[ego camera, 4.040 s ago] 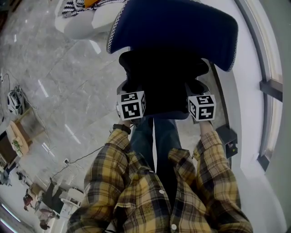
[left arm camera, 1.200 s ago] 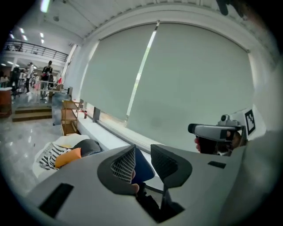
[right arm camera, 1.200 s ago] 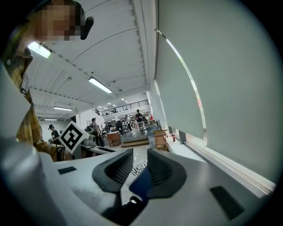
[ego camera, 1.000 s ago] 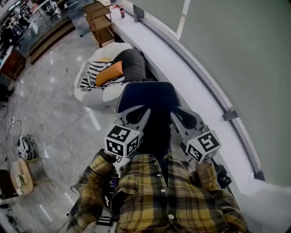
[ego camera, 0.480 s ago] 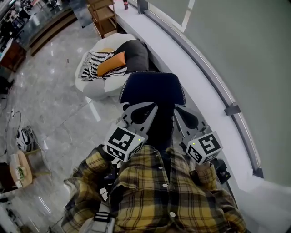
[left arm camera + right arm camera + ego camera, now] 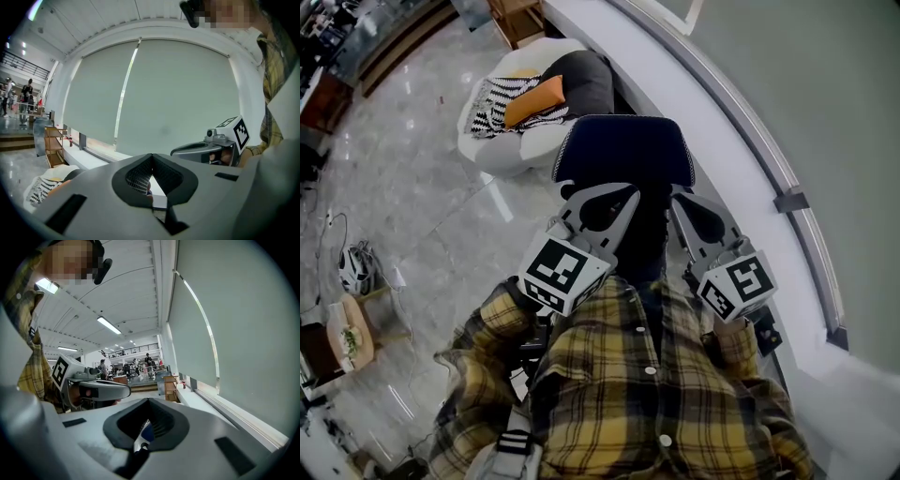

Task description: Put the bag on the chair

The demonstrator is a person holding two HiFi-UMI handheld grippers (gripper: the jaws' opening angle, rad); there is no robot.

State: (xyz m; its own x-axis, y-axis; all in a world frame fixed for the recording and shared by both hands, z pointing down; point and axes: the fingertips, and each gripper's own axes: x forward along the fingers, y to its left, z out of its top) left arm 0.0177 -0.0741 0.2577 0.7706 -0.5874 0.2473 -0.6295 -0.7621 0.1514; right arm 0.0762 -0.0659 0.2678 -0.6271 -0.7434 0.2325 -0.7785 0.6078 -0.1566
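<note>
The chair (image 6: 623, 150) has a dark navy backrest with white-stitched edging and stands in front of me. A black bag (image 6: 643, 239) lies on its seat below the backrest, partly hidden by my grippers and my chest. My left gripper (image 6: 625, 199) is raised near my chest, left of the bag, its jaws shut (image 6: 151, 157) with nothing between them. To the bag's right my right gripper (image 6: 679, 202) is held just as high, jaws shut (image 6: 149, 401) and empty. Neither gripper touches the bag.
A white beanbag seat (image 6: 502, 141) with an orange cushion (image 6: 534, 98) and a striped throw sits on the marble floor beyond the chair. A white window ledge (image 6: 750, 183) runs along the right. A wooden shelf (image 6: 54, 145) stands further back. A helmet (image 6: 356, 269) lies at the left.
Both grippers have left the bag on the chair seat and drawn back up toward my chest. Their jaws have closed, and the chair sits a little lower in view.
</note>
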